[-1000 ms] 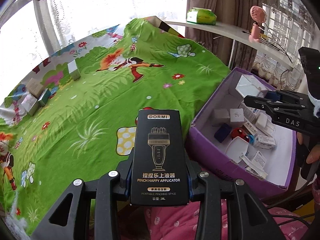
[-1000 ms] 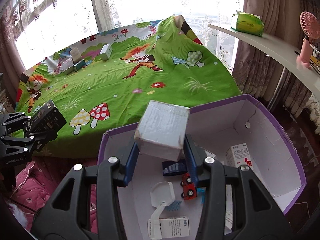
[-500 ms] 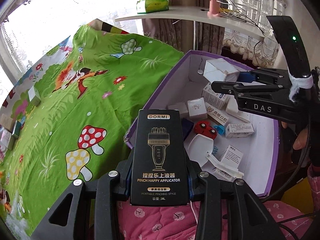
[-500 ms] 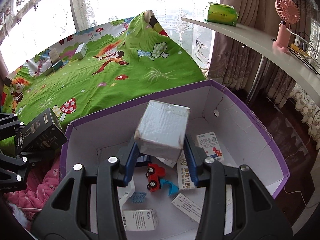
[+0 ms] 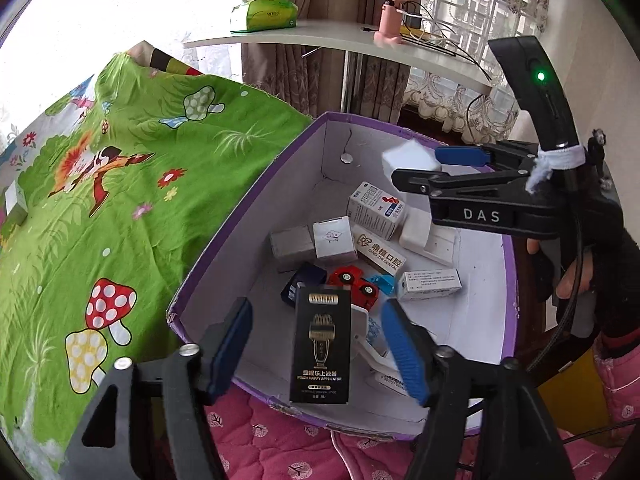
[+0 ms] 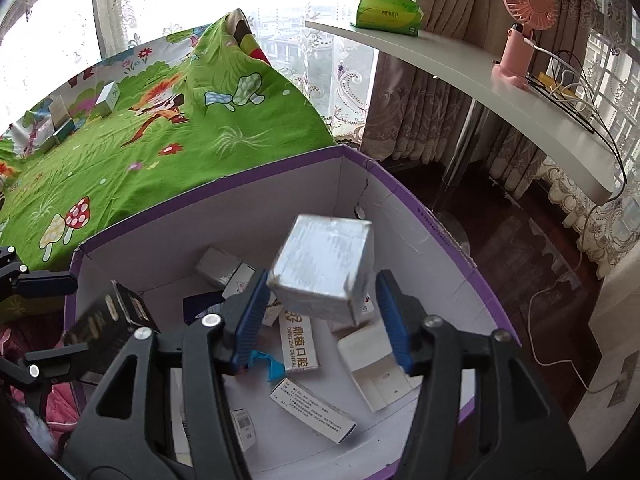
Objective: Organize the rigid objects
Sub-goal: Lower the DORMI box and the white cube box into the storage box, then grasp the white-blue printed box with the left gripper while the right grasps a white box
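Black applicator box (image 5: 322, 346) sits upright between the left tool (image 5: 316, 350) pads, clear gaps both sides; jaws opening, nothing gripped. Its long axis runs up-down, lower end over the near wall of the purple carton (image 5: 248, 204), upper end over the carton floor. Likely a release in progress, box dropping inside the carton. Grey taped cube (image 6: 324, 264) floats tilted between the right tool (image 6: 320, 316) pads, not pressed, jaws opening, hanging above the carton's middle over the dental box (image 6: 300, 340). Cube lies deeper into the carton than the black box. Green bedsheet (image 5: 100, 200) beyond the carton's left wall.
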Demonstrator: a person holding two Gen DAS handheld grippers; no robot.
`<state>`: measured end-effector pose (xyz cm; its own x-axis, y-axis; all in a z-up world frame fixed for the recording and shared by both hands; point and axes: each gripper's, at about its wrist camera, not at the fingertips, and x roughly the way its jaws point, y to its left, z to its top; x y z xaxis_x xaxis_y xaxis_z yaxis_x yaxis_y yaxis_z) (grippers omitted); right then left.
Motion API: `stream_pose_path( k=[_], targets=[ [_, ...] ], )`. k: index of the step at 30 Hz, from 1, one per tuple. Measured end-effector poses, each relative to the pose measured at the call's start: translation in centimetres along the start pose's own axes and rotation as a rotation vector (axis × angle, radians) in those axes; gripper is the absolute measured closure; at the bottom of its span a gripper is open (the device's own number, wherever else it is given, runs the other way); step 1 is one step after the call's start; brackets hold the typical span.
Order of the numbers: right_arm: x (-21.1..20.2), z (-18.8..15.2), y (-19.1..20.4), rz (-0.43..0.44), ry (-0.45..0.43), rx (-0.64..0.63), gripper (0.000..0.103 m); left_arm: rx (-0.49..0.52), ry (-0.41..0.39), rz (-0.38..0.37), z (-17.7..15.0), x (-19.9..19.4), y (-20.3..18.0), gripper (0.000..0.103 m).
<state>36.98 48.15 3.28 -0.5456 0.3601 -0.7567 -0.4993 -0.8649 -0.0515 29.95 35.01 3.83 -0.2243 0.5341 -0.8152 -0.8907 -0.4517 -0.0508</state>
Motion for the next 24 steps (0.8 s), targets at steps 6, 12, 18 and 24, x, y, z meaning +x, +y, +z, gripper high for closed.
stream_pose_path(
  k=[6,12,18,24],
  targets=[
    [0.4,2.5,5.1,0.059,0.001,-0.058,0.024,-0.157,-0.077,0.174,-1.9,-2.2,8.9,0.020],
    [2.6,7.1,17.8,0.260,-0.033,-0.248,0.017,-0.409,-0.106,0.454,-6.9,-5.6,23.8,0.018],
    [10.1,12.9,32.4,0.397,0.026,-0.331,0.017,-0.628,-0.055,0.701,-12.9,-8.4,37.5,0.018],
    [17.8,19.7,43.0,0.404,0.086,-0.339,0.017,-0.910,-0.142,0.613,-18.2,-11.3,42.2,0.014]
  ],
)
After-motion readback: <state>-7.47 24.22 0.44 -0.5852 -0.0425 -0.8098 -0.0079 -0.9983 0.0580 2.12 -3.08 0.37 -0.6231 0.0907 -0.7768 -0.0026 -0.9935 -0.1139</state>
